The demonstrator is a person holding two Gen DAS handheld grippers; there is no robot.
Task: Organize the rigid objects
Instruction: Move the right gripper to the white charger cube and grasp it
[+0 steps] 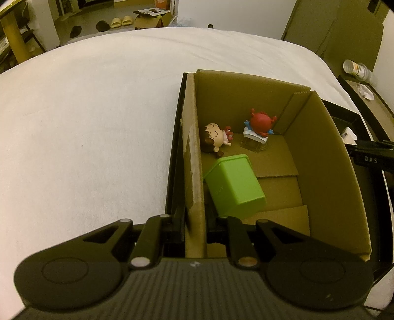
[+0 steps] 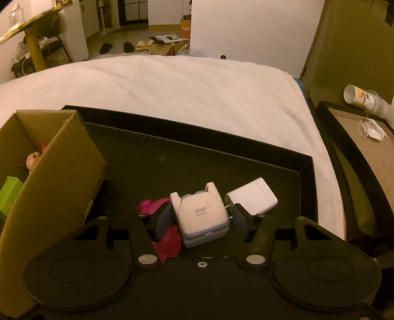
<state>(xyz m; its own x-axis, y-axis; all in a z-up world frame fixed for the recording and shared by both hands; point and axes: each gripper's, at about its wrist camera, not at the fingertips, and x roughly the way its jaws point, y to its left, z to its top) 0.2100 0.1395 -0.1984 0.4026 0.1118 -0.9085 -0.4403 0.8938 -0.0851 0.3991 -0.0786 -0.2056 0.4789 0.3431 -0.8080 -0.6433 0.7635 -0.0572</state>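
Cardboard box [image 2: 56, 172] is sitting at the left end of the tray [image 2: 197, 137], which is lying on the bed [image 2: 184, 86]. In the box, a bin [image 1: 234, 184] is lying near-left, a doll [image 1: 215, 137] far-left, a crab figure [image 1: 259, 123] far-right. Right of the box, a toy [image 2: 200, 214] is resting on the tray, cloth [image 2: 170, 236] on its left, a block [image 2: 253, 195] on its right.

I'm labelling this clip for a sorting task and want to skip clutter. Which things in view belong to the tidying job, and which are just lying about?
Job:
- cardboard box, left gripper on its wall
- green bin, doll figure, red crab figure inside
- white toy between right gripper fingers
- white block, pink item
- black tray

Lying about:
- slippers
- cup
- face mask
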